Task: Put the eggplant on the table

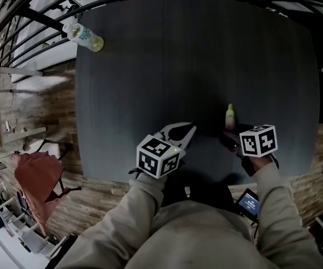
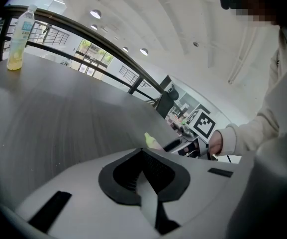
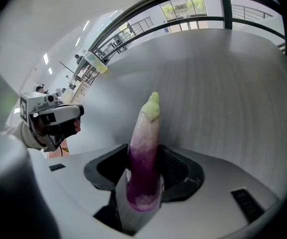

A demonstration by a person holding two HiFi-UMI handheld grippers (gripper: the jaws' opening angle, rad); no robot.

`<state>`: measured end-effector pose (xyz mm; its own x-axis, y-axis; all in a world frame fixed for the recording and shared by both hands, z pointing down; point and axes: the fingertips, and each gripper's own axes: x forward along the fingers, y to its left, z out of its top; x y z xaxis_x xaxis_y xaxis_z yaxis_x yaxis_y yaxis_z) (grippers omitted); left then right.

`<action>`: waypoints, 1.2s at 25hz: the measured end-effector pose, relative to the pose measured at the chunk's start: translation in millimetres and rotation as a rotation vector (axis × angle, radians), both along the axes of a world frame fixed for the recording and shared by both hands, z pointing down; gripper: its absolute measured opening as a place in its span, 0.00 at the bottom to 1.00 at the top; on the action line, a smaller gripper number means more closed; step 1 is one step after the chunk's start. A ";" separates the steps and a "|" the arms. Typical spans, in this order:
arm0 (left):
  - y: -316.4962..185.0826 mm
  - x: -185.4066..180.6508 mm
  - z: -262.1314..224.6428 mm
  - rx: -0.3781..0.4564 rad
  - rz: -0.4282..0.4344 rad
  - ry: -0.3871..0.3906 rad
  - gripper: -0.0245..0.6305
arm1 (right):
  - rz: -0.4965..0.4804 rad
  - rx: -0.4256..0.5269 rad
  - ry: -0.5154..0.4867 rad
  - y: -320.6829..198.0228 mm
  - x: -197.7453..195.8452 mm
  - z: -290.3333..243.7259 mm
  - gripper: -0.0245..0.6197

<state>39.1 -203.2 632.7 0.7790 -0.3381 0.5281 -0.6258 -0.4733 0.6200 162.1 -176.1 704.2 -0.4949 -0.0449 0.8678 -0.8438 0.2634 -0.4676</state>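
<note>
My right gripper [image 1: 229, 130] is shut on an eggplant [image 3: 144, 153], purple at the held end, paler toward its green tip. The eggplant [image 1: 229, 116] points away from me over the near right part of the dark table [image 1: 195, 60]. Whether its tip touches the tabletop I cannot tell. In the left gripper view the eggplant's green tip [image 2: 150, 139] shows beside the right gripper [image 2: 190, 142]. My left gripper [image 1: 190, 130] hovers over the table's near edge, to the left of the eggplant; its fingertips meet with nothing between them [image 2: 143, 150].
A plastic bottle [image 1: 85, 36] with yellowish liquid lies at the table's far left corner. Black railings [image 1: 32, 32] curve round the table's far and left sides. A reddish-brown cloth [image 1: 35, 175] lies on the floor to the left. A small screen [image 1: 248, 202] sits under the near edge.
</note>
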 end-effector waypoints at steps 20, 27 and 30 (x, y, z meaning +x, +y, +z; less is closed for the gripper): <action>4.6 3.1 -13.4 -0.012 -0.005 0.101 0.04 | -0.011 -0.015 -0.029 7.4 -4.4 1.5 0.49; -3.3 -3.4 -29.1 0.020 0.001 0.087 0.04 | 0.018 0.034 -0.024 -5.3 8.6 -16.0 0.50; -8.7 -6.6 -43.8 0.047 0.000 0.085 0.04 | 0.049 0.052 -0.049 -10.7 9.9 -31.7 0.50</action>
